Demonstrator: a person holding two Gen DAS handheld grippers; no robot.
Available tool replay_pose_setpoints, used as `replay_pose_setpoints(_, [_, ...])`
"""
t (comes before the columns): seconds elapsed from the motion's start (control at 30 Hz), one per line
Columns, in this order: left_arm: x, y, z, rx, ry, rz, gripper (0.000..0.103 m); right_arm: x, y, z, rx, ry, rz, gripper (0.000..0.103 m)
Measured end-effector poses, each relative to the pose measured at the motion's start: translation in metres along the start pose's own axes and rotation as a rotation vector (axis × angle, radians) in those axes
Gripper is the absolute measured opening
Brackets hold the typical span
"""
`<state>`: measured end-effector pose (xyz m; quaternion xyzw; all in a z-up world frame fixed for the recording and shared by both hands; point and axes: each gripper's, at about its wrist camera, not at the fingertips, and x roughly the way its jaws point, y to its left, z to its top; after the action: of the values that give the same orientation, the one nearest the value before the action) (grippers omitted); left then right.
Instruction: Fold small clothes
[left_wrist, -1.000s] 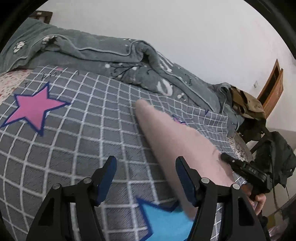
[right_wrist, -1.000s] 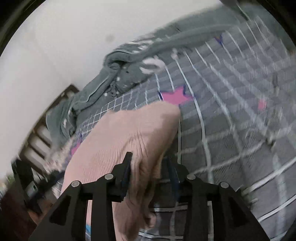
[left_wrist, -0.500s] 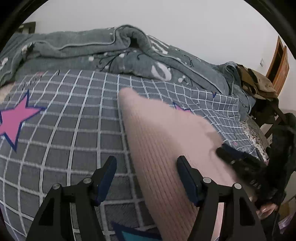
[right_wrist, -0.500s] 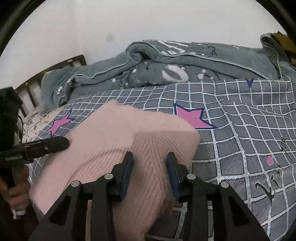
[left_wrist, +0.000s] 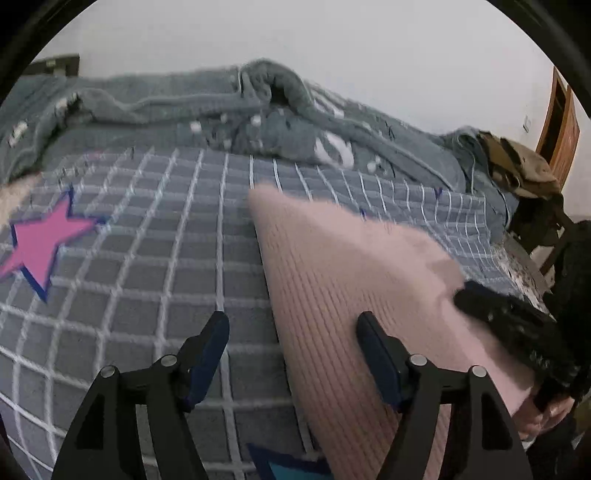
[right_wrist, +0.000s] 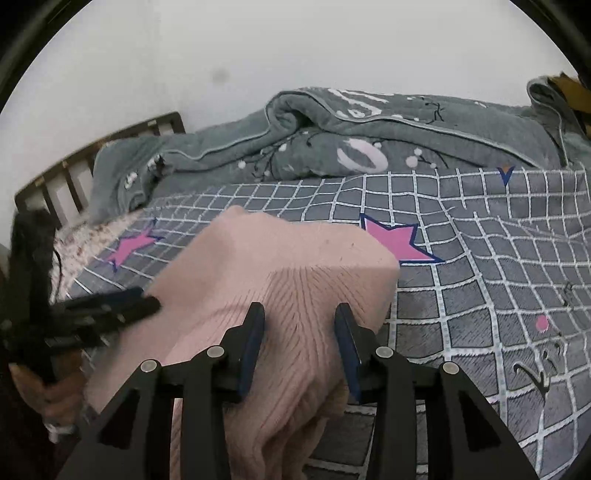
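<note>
The right gripper (right_wrist: 300, 343) now settles, jaws clamped on the pink knit (right_wrist: 295, 280) (spread flatter); left gripper (left_wrist: 291, 354), jaws apart, waits beside its left edge.

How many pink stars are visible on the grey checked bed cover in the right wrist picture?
2 pink stars: one just right of the pink knitted garment, one to its left near the cover's edge. The garment may hide others.
</note>
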<state>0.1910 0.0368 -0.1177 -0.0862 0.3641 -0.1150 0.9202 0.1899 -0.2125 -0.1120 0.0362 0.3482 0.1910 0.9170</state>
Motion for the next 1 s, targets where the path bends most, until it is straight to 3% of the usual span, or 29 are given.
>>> replay_pose_setpoints(0.07, [-0.001,-0.005,0.014,0.031,-0.028,0.038,0.061,-0.003,-0.001,0.005,-0.01,-0.009,0.004,0.039])
replay_pose_setpoints(0.2, [0.013,-0.009,0.05,0.049,-0.02,-0.001,0.061,-0.005,-0.003,0.023,-0.016,-0.038,0.006,0.039])
replay_pose_setpoints(0.37, [0.045,-0.009,0.073,0.062,0.004,0.049,0.059,0.01,-0.014,0.041,0.004,-0.046,-0.022,0.039])
replay_pose_setpoints(0.7, [0.092,0.002,0.061,0.046,0.077,0.078,0.056,0.05,-0.04,0.036,0.069,0.028,-0.047,0.039])
replay_pose_setpoints(1.0, [0.083,-0.003,0.064,0.038,0.089,0.044,0.056,0.04,-0.04,0.037,0.085,0.02,-0.06,0.04])
